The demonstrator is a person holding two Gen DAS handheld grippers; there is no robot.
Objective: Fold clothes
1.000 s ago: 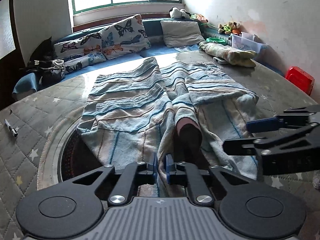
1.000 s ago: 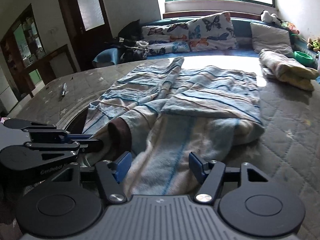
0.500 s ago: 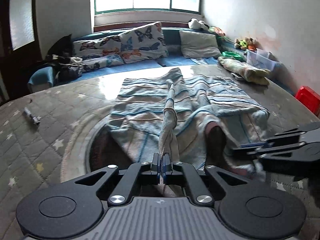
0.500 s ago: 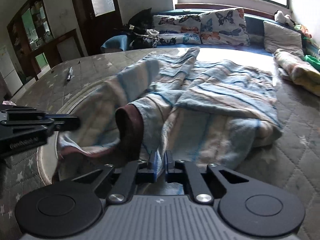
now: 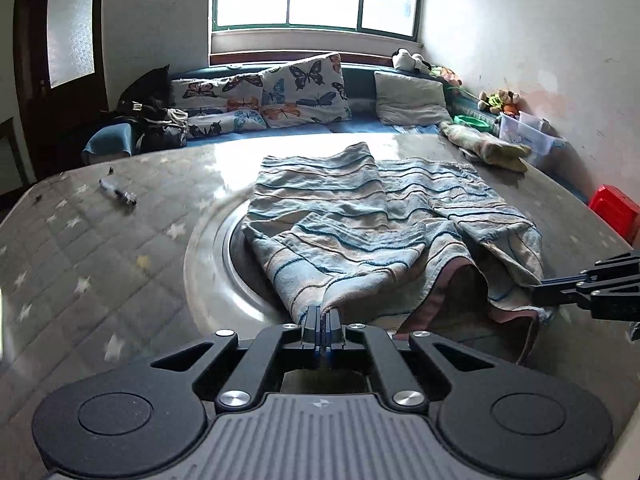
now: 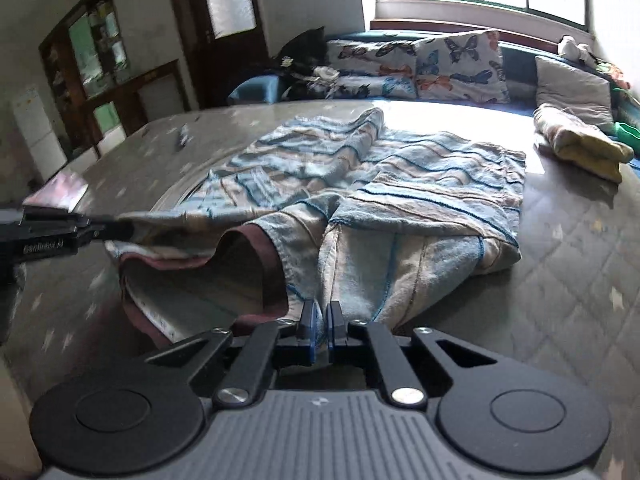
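On the far left of the star-quilted table cover [image 5: 84,248] a small dark pen-like object [image 5: 118,194] lay well apart from the work. The left gripper [image 5: 323,330] was clamped on the near hem of the striped fleece garment [image 5: 340,224], its jaws pressed together over the cloth, apparently so that one corner could be lifted free of the surface. The garment was spread across the middle of the table, partly over a round metal inset [image 5: 212,272], with its maroon-lined opening [image 6: 256,264] held agape between the two grips. The right gripper [image 6: 320,332] was likewise closed on the hem further right; the pairing was judged to keep the edge taut for a fold toward the window. At far right, another folded garment [image 6: 580,146] had been set aside.
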